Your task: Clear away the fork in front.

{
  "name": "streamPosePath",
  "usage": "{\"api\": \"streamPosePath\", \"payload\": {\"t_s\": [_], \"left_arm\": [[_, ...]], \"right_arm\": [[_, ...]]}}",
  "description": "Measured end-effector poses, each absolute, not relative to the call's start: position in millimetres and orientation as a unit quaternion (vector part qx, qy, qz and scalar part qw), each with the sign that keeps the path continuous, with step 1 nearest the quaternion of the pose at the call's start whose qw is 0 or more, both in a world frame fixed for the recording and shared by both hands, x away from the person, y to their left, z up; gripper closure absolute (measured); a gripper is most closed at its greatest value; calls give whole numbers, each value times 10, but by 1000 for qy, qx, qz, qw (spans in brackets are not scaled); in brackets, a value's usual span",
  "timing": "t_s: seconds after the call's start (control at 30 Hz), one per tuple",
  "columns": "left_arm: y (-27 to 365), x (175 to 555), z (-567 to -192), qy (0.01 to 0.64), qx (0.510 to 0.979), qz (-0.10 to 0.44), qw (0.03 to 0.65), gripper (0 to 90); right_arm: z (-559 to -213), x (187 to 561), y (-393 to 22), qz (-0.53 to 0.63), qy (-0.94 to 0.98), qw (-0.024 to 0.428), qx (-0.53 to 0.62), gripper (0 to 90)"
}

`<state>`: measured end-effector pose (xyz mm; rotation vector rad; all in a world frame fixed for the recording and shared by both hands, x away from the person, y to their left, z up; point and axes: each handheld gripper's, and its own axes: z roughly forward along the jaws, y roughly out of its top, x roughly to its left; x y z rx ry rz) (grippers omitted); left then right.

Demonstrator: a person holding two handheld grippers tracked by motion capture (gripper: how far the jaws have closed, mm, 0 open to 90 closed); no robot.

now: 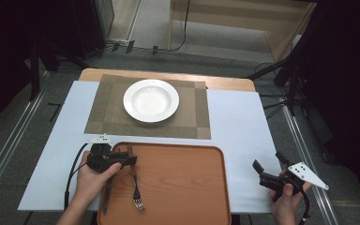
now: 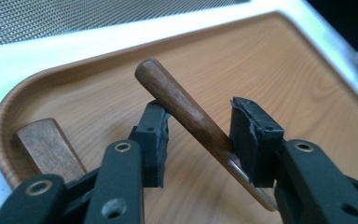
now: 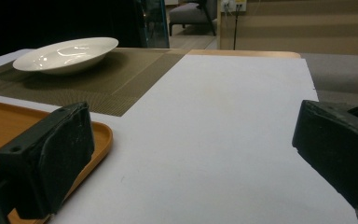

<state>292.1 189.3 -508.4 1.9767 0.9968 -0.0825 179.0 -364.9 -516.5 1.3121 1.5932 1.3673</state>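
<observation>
- The left gripper (image 2: pixel 198 140) sits over the near-left corner of the wooden tray (image 1: pixel 183 159), with the fork (image 1: pixel 136 187) running between its jaws; the tines lie on the tray floor toward the tray's near edge.
- In the left gripper view the fork's brown wooden handle (image 2: pixel 182 105) slants up between the two black pads (image 2: pixel 254 135). It touches the right-hand pad low down and looks close to the left-hand one, but the jaws stand partly apart and are not pinching it, so I read the fork as loose rather than gripped.
- A second wooden-handled utensil (image 2: pixel 46 147) lies on the tray just left of the fork, its squared handle end near the tray's left rim; what kind it is cannot be told.
- The right gripper (image 1: pixel 268 174) is off the tray's right side, over the white table cover (image 1: pixel 243 122), its jaws spread wide with nothing in them.
- The white plate (image 1: pixel 151 100) sits on the woven placemat (image 1: pixel 108 117) beyond the tray's far edge.
- Risks, as I judge them:
  - The handle is round and leaning on one pad only; if the jaws shut off-centre, it could roll or squirt out sideways.
  - Lifting now, with the pads slack, would likely leave the fork on the tray or tip it onto the neighbouring utensil.
  - The left-hand pad is close to that second handle, so a wide sweep could drag both pieces together.
</observation>
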Motion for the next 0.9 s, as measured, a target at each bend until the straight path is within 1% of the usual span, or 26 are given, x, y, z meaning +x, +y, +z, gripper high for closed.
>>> {"api": "streamPosePath", "payload": {"t_s": [0.17, 0.3, 0.4, 0.43, 0.5, 0.57, 0.63, 0.67, 0.7, 0.83, 0.9], "left_arm": [[1842, 2904, -5087, 407, 810, -3, 423, 499], [1852, 2883, -5074, 408, 808, 18, 425, 431], [1857, 2860, -5052, 401, 807, 27, 433, 428], [1855, 2846, -5036, 397, 808, 30, 434, 443], [1852, 2812, -4996, 392, 808, 44, 437, 526], [1845, 2775, -4958, 379, 808, 39, 450, 642], [1810, 2723, -4926, 363, 813, 50, 452, 774], [1785, 2698, -4913, 356, 817, 54, 450, 811], [1758, 2670, -4901, 347, 823, 61, 446, 879], [1623, 2564, -4895, 315, 845, 74, 426, 890], [1572, 2529, -4905, 301, 853, 69, 420, 891]], "right_arm": [[-5169, 1792, -3647, 522, 608, 325, 503, 0], [-5170, 1789, -3646, 522, 608, 325, 502, 0], [-5170, 1789, -3647, 522, 608, 324, 503, 0], [-5171, 1789, -3647, 522, 608, 324, 503, 0], [-5171, 1790, -3650, 522, 607, 326, 503, 0], [-5171, 1789, -3650, 522, 608, 327, 501, 0], [-5171, 1789, -3646, 520, 610, 329, 499, 0], [-5169, 1790, -3643, 519, 611, 331, 498, 0], [-5166, 1787, -3637, 518, 611, 332, 498, 0], [-5152, 1777, -3626, 515, 615, 340, 491, 0], [-5145, 1770, -3629, 515, 613, 342, 491, 0]]}}
